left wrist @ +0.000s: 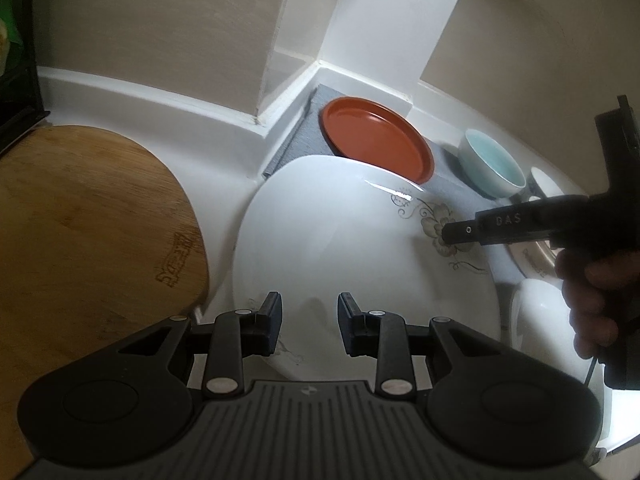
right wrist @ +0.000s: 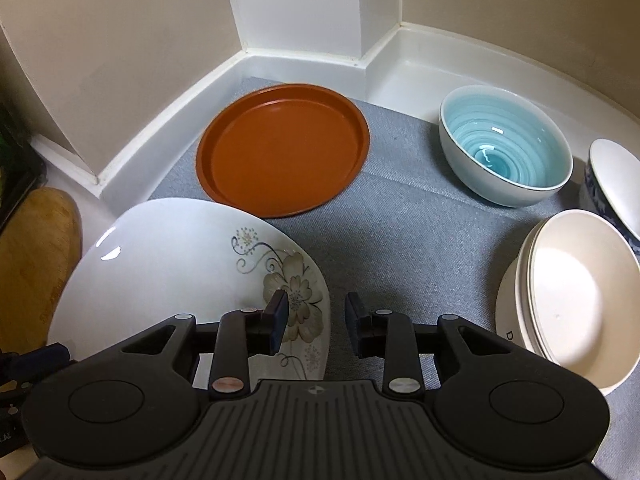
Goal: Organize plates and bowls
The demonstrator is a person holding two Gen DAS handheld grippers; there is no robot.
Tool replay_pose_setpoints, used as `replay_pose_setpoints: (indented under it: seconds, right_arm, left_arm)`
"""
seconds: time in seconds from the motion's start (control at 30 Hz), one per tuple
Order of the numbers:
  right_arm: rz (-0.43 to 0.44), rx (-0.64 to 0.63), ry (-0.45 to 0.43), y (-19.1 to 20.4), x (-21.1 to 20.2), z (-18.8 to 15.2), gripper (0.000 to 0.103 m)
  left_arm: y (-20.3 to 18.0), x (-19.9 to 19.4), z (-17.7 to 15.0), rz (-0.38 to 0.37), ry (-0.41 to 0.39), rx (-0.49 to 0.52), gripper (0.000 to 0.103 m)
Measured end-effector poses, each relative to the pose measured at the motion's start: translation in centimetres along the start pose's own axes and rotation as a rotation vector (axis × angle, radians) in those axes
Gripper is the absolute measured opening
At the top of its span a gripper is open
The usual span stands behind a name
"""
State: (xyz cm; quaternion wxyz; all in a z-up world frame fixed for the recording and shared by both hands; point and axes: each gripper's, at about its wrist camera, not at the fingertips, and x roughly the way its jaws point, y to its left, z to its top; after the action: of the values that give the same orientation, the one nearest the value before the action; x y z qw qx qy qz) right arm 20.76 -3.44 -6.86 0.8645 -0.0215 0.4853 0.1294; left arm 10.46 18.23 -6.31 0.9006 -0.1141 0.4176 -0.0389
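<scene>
A large white plate with a flower print lies on the grey mat, also in the right wrist view. My left gripper is open just above its near rim. My right gripper is open over the plate's right edge, and shows from the side in the left wrist view. Behind lies a brown plate. A light blue bowl stands at the back right. Stacked cream bowls sit at the right.
A blue-patterned bowl stands at the far right. A wooden cutting board lies left of the mat. A white wall corner and skirting close off the back. A dark rack is at far left.
</scene>
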Motion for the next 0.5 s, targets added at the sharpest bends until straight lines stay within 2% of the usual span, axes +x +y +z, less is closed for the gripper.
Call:
replay_pose_setpoints:
  seconds: [0.5]
  right_arm:
    - [0.053,-0.025,0.024,-0.02,0.16,0.09,0.030]
  left_arm:
    - [-0.70,0.76,0.16,-0.009,0.013,0.022,0.033]
